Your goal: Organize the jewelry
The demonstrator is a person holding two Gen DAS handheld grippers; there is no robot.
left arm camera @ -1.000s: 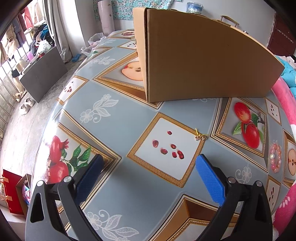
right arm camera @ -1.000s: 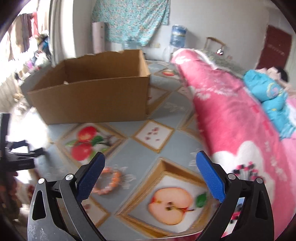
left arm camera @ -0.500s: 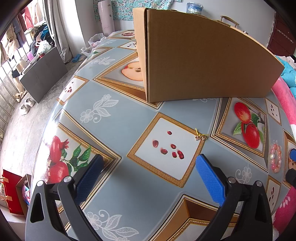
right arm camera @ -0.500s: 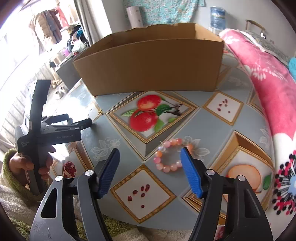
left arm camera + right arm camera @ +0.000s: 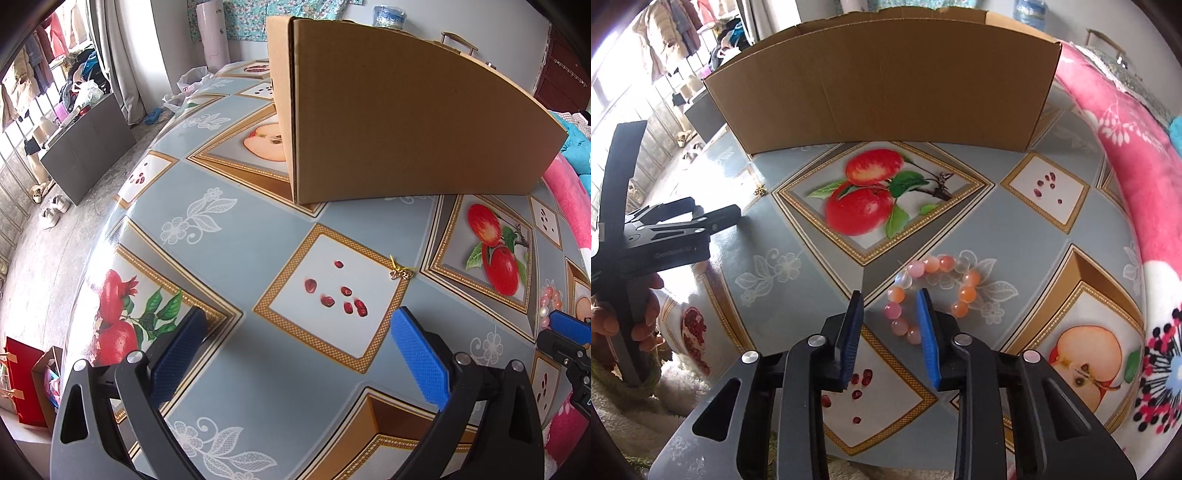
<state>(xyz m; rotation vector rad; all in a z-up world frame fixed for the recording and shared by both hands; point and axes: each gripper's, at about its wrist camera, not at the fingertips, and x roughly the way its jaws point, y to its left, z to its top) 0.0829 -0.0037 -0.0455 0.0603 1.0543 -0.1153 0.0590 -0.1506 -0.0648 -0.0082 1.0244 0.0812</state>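
The right tool [image 5: 890, 314] is closing its blue pads around the near-left arc of a pink-and-orange bead bracelet [image 5: 932, 291] lying on the fruit-patterned bench [image 5: 798, 295]; the pads are not pressing the beads yet. The left tool [image 5: 295, 354] is hovering with its pads spread wide and nothing between them, a small gold earring pair [image 5: 400, 272] sitting just ahead of its right pad. Beyond both tools an open cardboard box [image 5: 882, 96] is standing on the bench.
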